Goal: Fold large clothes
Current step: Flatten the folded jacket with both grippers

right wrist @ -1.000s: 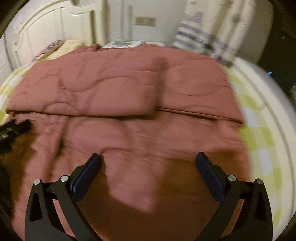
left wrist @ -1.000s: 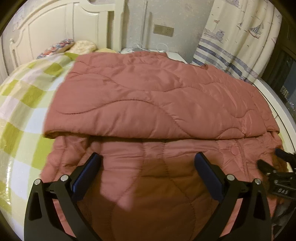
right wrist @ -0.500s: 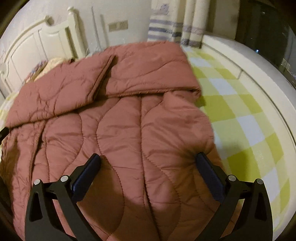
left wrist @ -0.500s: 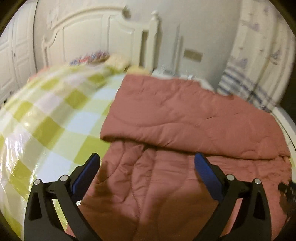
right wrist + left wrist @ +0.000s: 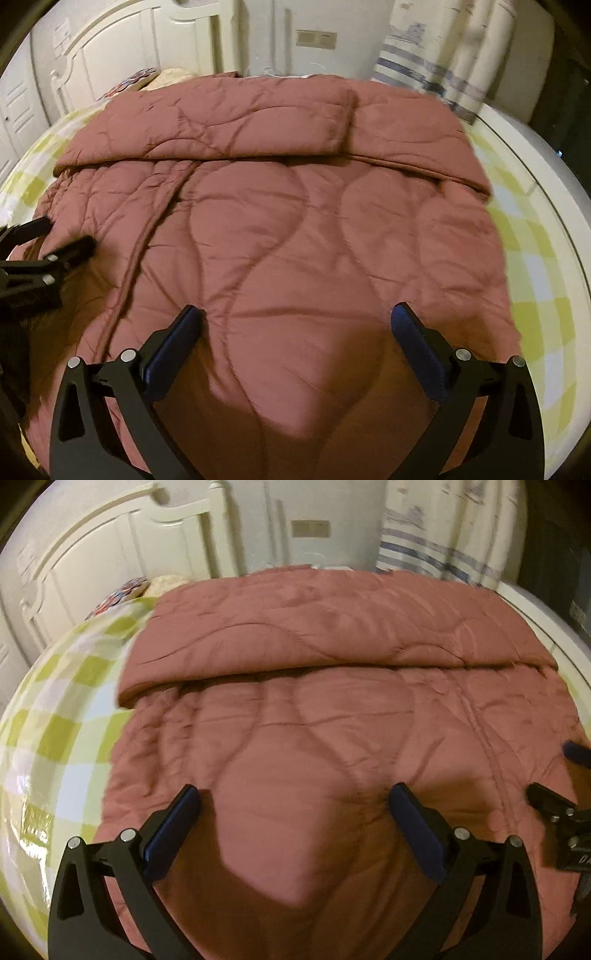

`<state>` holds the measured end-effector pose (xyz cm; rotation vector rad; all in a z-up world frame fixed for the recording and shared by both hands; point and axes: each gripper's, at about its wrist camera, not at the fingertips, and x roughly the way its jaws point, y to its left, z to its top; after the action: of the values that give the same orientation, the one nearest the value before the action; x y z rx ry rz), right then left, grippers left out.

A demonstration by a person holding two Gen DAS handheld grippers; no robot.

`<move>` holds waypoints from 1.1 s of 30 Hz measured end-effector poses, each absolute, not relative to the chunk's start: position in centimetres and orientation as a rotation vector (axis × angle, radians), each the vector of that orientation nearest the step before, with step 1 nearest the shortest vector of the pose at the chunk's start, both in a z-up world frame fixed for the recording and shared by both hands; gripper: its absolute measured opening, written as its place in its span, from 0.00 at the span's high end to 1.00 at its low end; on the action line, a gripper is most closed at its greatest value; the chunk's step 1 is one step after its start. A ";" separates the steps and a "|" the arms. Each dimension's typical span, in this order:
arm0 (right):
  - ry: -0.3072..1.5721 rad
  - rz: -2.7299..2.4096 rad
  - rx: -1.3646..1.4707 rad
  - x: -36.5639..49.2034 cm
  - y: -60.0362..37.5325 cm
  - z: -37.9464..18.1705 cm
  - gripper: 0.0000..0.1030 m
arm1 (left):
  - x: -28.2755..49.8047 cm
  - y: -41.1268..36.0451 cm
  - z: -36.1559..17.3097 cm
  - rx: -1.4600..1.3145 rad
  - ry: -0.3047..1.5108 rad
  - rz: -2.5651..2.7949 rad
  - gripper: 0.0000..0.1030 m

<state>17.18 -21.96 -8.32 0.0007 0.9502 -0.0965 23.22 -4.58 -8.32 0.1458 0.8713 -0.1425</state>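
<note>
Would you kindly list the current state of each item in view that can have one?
Quilted garment: spread on the bed, far part folded over toward the near side, not fully folded.
Left gripper: open, holding nothing, above the garment.
Right gripper: open, holding nothing, above the garment.
Curtain: hanging drawn.

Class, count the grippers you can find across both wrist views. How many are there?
2: the left gripper open over the quilt's near-left part, and the right gripper open over its near-right part.
</note>
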 end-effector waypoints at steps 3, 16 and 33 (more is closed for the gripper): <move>0.933 -0.169 0.018 15.4 -23.9 -7.6 0.05 | 22.4 -1.5 -8.1 0.092 0.850 -0.101 0.02; 0.832 -0.063 0.008 12.5 -22.8 -6.4 0.05 | 18.0 -2.1 -6.3 0.085 0.754 -0.225 0.02; 0.891 -0.154 0.045 9.0 -27.5 -8.6 0.04 | 17.5 2.8 -9.2 0.039 0.891 -0.201 0.02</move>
<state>8.97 -27.47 -8.62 0.0450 0.8914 -0.1538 17.47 2.82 -9.24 0.0394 0.8909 -0.2013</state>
